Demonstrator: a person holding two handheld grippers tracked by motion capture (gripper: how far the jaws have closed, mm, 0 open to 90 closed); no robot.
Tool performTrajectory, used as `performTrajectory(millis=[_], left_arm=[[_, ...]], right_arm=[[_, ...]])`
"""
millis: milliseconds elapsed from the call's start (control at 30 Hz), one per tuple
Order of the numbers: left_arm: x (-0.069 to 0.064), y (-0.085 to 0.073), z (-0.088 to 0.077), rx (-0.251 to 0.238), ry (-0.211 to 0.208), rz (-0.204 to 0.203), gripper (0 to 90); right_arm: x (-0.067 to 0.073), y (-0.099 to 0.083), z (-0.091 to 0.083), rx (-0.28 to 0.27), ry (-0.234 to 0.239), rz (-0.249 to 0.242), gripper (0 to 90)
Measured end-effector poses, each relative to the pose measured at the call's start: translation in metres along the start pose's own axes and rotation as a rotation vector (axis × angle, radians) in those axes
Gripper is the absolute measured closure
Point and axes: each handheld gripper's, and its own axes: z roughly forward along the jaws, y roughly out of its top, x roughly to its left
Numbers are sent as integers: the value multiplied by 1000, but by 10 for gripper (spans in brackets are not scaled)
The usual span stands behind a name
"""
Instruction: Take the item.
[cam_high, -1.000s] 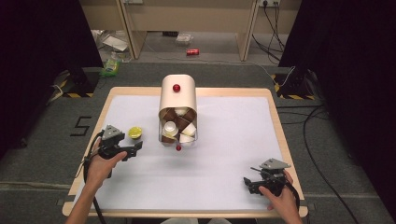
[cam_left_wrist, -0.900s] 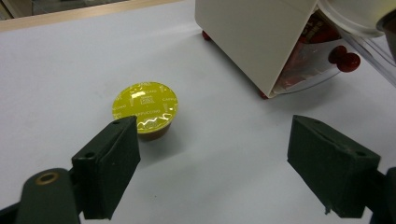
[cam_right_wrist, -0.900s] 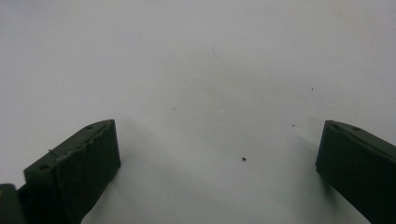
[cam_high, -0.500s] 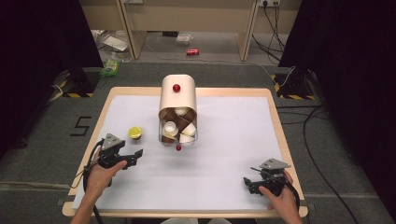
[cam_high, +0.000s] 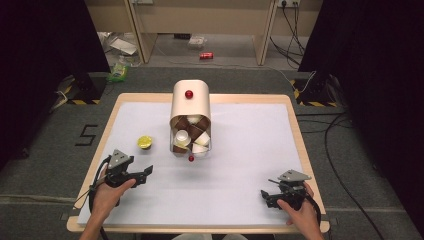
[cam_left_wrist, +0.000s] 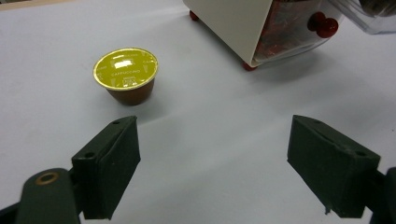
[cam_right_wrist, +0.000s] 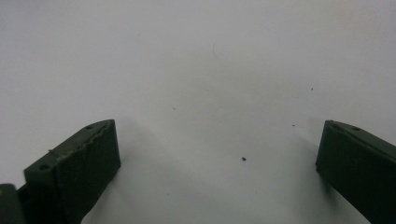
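Note:
A coffee capsule (cam_high: 145, 142) with a yellow foil lid (cam_left_wrist: 125, 70) and a brown cup stands upright on the white table top. My left gripper (cam_high: 146, 171) is near the table's left front, a little nearer to the person than the capsule, and points right. Its jaws stand open (cam_left_wrist: 215, 135) with only bare table between them, and the capsule lies ahead and to the left of them. My right gripper (cam_high: 265, 194) rests at the right front, open (cam_right_wrist: 217, 154) over bare table.
A cream capsule dispenser (cam_high: 190, 112) with a red knob (cam_high: 189, 94) lies at the table's middle back, its clear front (cam_left_wrist: 299, 28) showing several capsules. A small red ball (cam_high: 191, 158) sits just before it. The wooden table edge (cam_high: 200, 227) runs along the front.
My left gripper has drawn back from the yellow capsule toward the person, staying open. The capsule and the right gripper have not moved.

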Motion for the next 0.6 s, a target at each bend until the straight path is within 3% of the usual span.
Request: performTrajectory(millis=[600], left_arm=[[-1,-18,0,9,-5,-5,168]], right_arm=[[0,0,0,0,0,0,2]])
